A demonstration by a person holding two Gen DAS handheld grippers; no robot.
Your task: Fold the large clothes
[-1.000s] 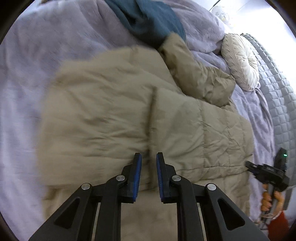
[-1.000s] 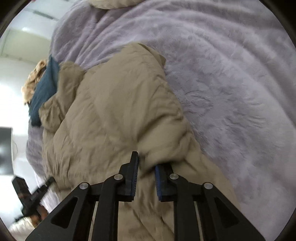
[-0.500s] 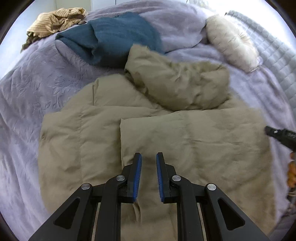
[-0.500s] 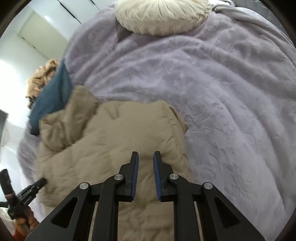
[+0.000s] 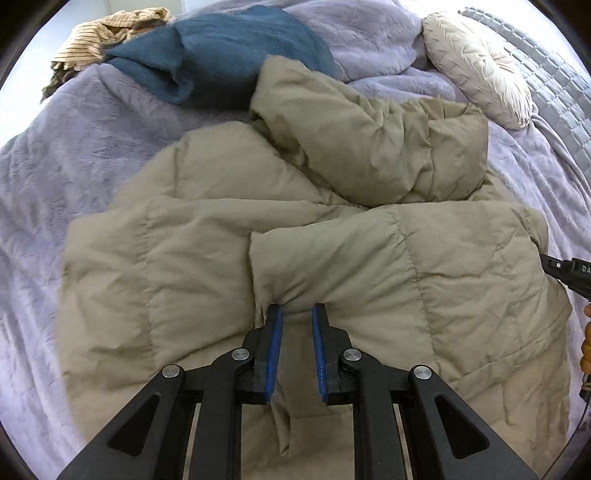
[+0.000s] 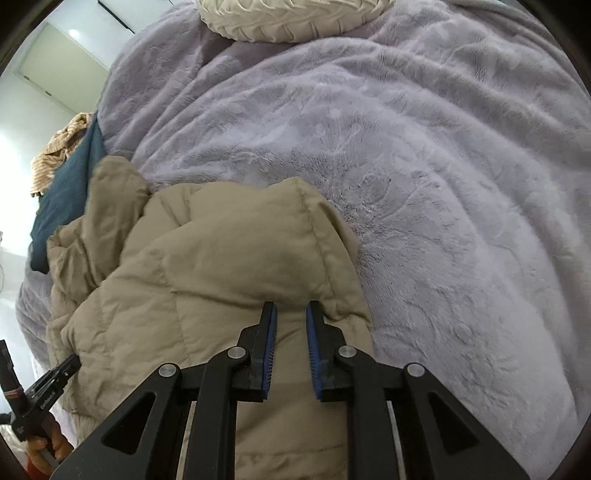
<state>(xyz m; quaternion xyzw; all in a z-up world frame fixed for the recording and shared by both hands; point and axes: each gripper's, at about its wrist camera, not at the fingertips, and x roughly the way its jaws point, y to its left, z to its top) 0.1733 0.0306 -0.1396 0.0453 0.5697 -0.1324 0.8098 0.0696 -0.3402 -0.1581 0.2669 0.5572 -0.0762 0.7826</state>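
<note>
Left wrist view. Coat (image 5: 207, 258): beige, quilted, padded; spread on the blanket (image 5: 74, 155) of a bed, filling the middle of the view. Right panel folded over onto the left, its edge running up from the left tool (image 5: 296, 314). Sleeve or hood bunched in a creased heap at the upper centre, lying on the coat's top edge. Left tool: black arms, blue pads, jaws partly apart with a pucker of coat fabric between the tips; whether the pads actually pinch it, I cannot tell. Blanket: lilac, plush, rumpled. Blue garment (image 5: 229, 48): folded loosely, beyond the coat, touching the bunched part. Striped cloth (image 5: 107, 37): tan, crumpled, at the far left corner beside the blue garment. Cushion (image 5: 476, 70): cream, round, pleated, upper right on the blanket. Quilted grey surface (image 5: 554, 74) behind the cushion. Tip of the other tool at the right edge, by the coat's right side.

Right wrist view. Coat (image 6: 207, 266): lower left half of the view, its rounded corner resting on the blanket (image 6: 443, 184). Right tool (image 6: 290, 310): jaws partly apart, tips at a fold of the coat near its right edge; grip not clear. Cushion (image 6: 288, 18) at the top. Blue garment (image 6: 62, 192) and striped cloth (image 6: 59, 147) at the left. Left tool visible at the lower left, held in a hand (image 6: 51, 450).
</note>
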